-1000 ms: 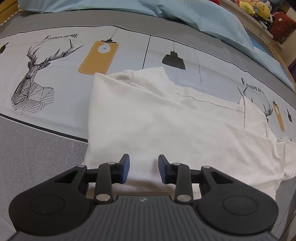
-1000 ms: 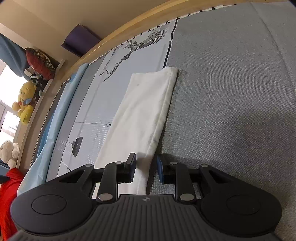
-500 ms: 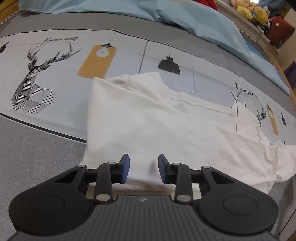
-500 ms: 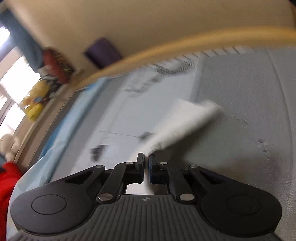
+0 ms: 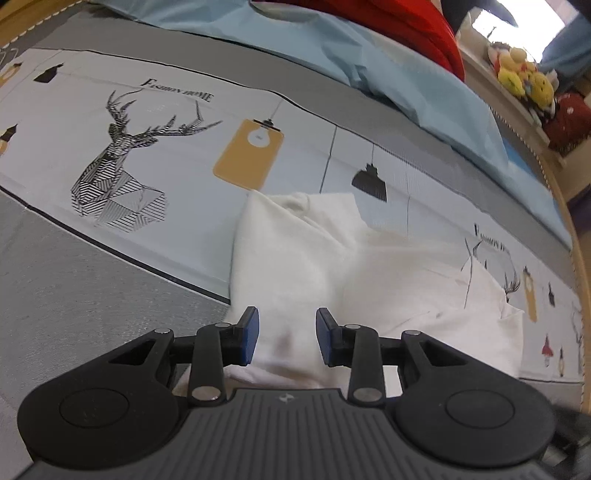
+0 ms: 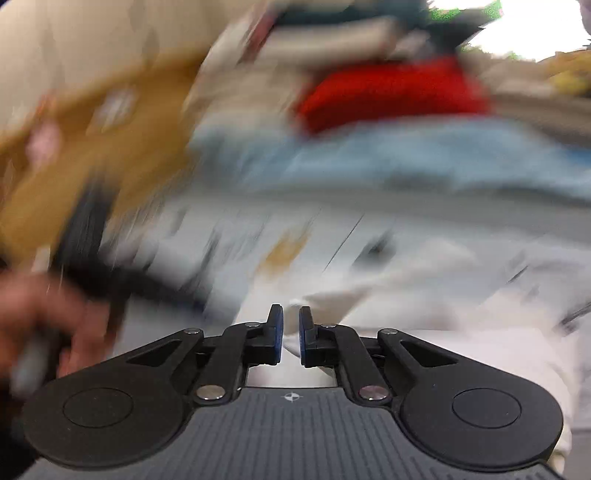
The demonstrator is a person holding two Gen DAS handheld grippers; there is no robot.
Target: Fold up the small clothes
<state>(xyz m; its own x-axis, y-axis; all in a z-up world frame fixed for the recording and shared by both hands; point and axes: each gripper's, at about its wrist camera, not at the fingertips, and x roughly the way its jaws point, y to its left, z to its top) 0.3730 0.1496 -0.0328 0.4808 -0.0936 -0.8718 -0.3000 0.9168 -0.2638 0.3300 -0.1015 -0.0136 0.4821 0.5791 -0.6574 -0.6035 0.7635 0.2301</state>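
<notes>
A white garment (image 5: pixel 295 266) lies partly folded on the printed bed cover (image 5: pixel 147 110). My left gripper (image 5: pixel 286 339) hovers over the garment's near edge. It is open, and the cloth lies under the gap without the pads pressing on it. The right wrist view is heavily blurred by motion. There my right gripper (image 6: pixel 291 332) has its jaws almost together and just opening, with a pinch of the white garment (image 6: pixel 424 280) between the pads. The cloth trails away to the right.
A light blue quilt (image 5: pixel 369 66) and a red item (image 5: pixel 406 26) lie along the far side of the bed. Plush toys (image 5: pixel 524 74) sit on a shelf beyond. The wooden bed frame (image 5: pixel 576 258) curves along the right. A hand (image 6: pixel 33 314) shows at the left.
My right gripper shut on the garment's end, then swung fast across the bed and rolled over, carrying the cloth. My left gripper rose a little, still open.
</notes>
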